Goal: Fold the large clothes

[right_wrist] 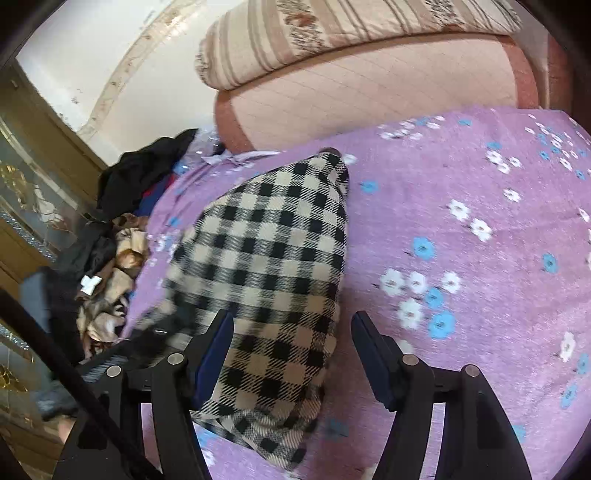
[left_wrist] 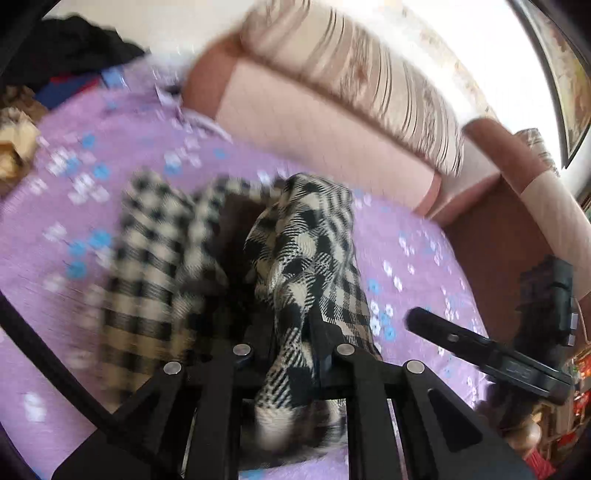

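The checked garment (right_wrist: 273,258), black and beige, lies on the bed's purple flowered sheet (right_wrist: 461,184), folded into a long shape that narrows toward the headboard. In the left wrist view a fold of the same checked cloth (left_wrist: 310,258) rises from the sheet and runs down between the fingers of the left gripper (left_wrist: 295,354), which is closed on it. The right gripper (right_wrist: 291,350) stands open above the near end of the garment; its left finger (right_wrist: 214,350) is over the cloth, its right finger (right_wrist: 373,354) is over bare sheet, and no pad presses on the fabric. Behind the sheet stands the pink padded headboard (right_wrist: 369,96) with a striped rolled blanket (right_wrist: 332,33) on top. At the left edge of the bed lies a heap of dark and brown clothes (right_wrist: 122,221).
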The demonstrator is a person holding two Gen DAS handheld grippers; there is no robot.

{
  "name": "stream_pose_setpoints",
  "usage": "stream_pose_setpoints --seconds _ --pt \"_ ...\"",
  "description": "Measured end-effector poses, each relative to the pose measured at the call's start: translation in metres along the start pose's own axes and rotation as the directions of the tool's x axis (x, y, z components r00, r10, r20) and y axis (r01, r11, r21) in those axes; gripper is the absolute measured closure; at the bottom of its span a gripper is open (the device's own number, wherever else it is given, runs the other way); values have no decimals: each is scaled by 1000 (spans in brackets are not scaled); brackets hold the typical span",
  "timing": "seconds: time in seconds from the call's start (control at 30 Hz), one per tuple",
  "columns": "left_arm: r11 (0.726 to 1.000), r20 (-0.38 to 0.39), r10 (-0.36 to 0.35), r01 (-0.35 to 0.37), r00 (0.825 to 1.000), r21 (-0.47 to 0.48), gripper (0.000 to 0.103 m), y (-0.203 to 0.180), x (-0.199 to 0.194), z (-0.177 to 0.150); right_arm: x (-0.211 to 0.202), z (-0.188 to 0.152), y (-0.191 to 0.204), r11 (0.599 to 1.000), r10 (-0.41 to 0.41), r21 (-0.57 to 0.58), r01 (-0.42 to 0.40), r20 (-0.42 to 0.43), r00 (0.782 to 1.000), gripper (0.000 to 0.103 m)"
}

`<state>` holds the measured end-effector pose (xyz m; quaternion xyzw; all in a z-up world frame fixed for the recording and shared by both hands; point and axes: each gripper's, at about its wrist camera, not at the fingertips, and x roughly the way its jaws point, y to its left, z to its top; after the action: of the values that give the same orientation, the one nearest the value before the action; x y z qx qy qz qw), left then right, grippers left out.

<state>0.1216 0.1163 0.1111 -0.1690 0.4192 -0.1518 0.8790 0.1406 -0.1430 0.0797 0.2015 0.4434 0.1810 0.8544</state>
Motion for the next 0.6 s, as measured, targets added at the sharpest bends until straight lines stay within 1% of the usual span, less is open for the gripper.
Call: stream_pose_setpoints --seconds 0.07,0.1,0.13,0.2,0.27,0.33,0.4,0.43,0.47,0.5,0.57,0.6 --pt "999 30 52 -52 998 4 90 9 -16 -2 4 4 15 999 19 -30 -18 11 1000 32" --pt "997 24 80 -79 997 -12 90 19 -19 -5 8 6 26 998 25 -54 -24 12 1000 32" --pt "995 1 91 -91 996 -32 90 29 -17 -9 13 8 36 997 27 -75 -26 9 1000 32" --pt "992 -67 101 -105 993 -68 90 49 -3 -16 27 10 57 992 21 -123 -21 -2 1000 32" --pt "991 -101 98 -106 990 -80 89 58 7 -23 41 11 76 987 10 -162 -11 -7 1000 32" --pt "992 -124 93 -103 988 -74 89 60 13 -31 54 13 95 979 -7 -206 5 -6 1000 33" --pt "993 -129 102 -110 986 -52 89 59 15 -36 68 17 113 966 -22 -258 20 -6 1000 39" --pt "993 -130 101 -108 986 -44 89 59 14 -38 77 20 119 959 -33 -281 27 -15 999 44" --pt "993 -130 99 -105 987 -45 89 60 12 -40 88 23 124 953 -51 -301 40 -26 998 51" --pt "994 -130 93 -100 987 -53 89 62 11 -40 102 26 128 947 -78 -316 62 -40 996 59" --pt "993 -136 84 -95 987 -75 89 68 8 -44 127 30 131 940 -108 -333 77 -74 991 62" --pt "991 -138 88 -100 987 -89 89 72 6 -46 140 31 133 939 -107 -337 68 -101 989 63"
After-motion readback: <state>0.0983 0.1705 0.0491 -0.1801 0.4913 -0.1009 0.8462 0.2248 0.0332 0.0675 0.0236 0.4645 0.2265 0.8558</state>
